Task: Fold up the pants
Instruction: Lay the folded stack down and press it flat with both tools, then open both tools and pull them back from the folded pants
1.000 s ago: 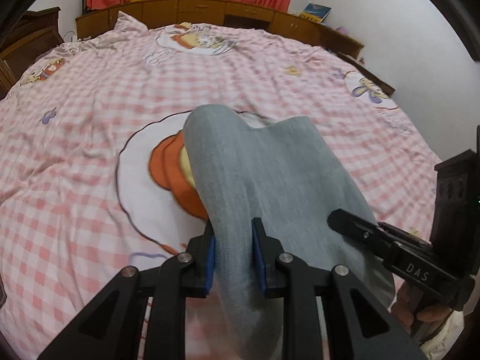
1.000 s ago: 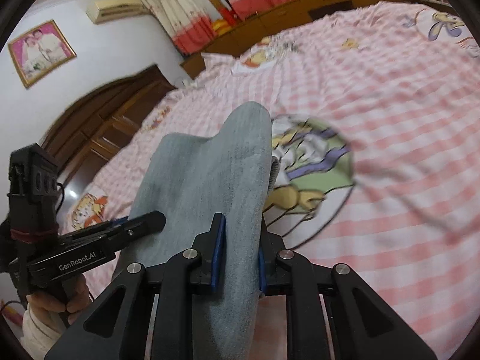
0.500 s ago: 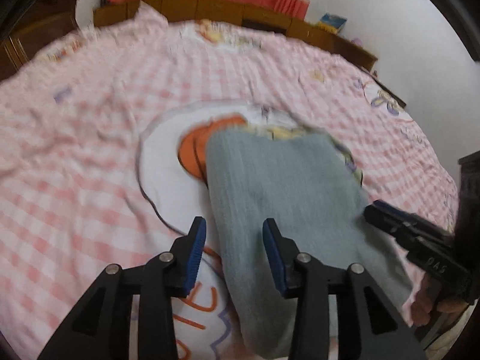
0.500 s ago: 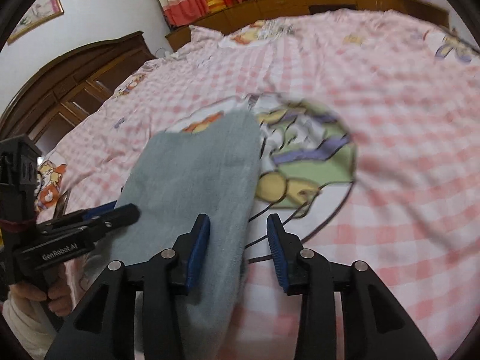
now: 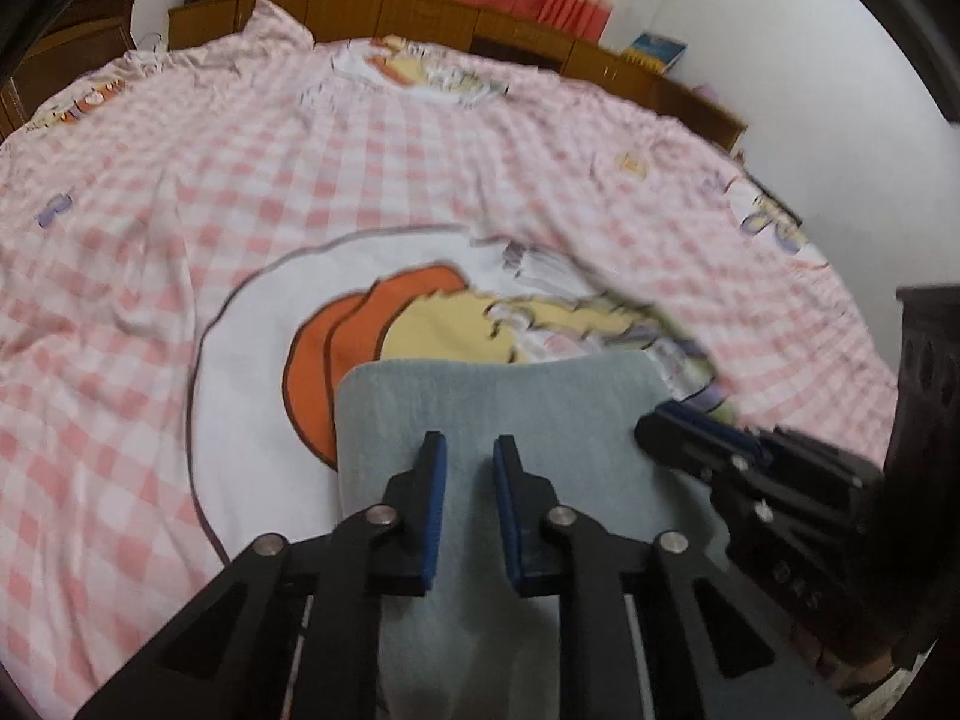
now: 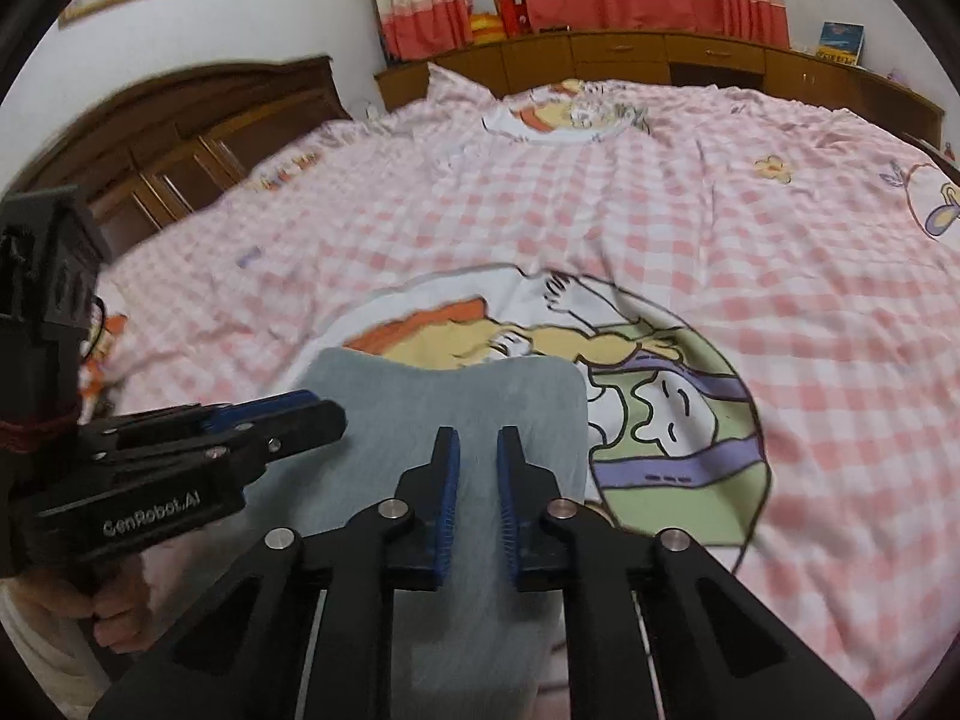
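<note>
Left hand-held gripper (image 5: 468, 450): its blue-padded fingers are standing slightly apart, gripping nothing.
Right hand-held gripper (image 6: 477, 441): its fingers are likewise standing parted, nothing pinched between them.
Relative pose: the two are sitting side by side, both pointing forward at a similar height.
Left hand (image 6: 117, 615): is wrapping around its gripper's handle.

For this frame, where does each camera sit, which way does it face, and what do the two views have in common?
Left wrist: on the left tongs, looking along the open fingers over the folded pants and the bed's checked sheet; the right tongs enter from the right.
Right wrist: on the right tongs, also open, facing the headboard; the left tongs and the left hand show at left.
Shared: pants, sheet, curtains, each other's tongs.
</note>
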### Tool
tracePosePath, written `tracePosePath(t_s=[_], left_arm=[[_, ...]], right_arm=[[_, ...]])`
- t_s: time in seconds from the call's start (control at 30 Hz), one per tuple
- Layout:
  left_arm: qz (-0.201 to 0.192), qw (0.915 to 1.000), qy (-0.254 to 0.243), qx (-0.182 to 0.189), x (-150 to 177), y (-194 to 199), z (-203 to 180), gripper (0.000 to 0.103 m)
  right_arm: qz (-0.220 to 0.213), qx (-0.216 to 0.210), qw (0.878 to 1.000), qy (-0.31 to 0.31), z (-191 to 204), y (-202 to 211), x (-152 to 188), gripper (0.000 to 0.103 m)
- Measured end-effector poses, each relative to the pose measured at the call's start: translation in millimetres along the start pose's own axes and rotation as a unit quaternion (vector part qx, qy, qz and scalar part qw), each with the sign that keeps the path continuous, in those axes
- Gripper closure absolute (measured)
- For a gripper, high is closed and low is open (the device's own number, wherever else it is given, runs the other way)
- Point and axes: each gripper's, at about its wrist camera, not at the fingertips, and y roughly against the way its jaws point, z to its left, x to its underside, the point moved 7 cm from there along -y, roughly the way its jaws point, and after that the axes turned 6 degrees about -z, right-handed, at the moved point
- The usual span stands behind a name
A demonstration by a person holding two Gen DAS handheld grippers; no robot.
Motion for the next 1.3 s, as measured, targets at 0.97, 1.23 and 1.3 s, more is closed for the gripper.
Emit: tracePosePath(t_s=[0.97,1.23,1.3], left_arm=[[0.01,0.9995,-0.009,-0.029,93,91,-20,0.068],[-0.012,0.9985,-0.006,-0.052,100,96,-22,0.063],[-0.015,0.9984,-0.001,-0.054,101,101,-23,0.058]], right_arm=[[0.044,-0.011,0.999,-0.007,30,90,85,0.08],[0.033,0.0,0.999,-0.024,26,88,95,0.076],[0.027,-0.003,0.999,-0.031,29,96,95,0.069]])
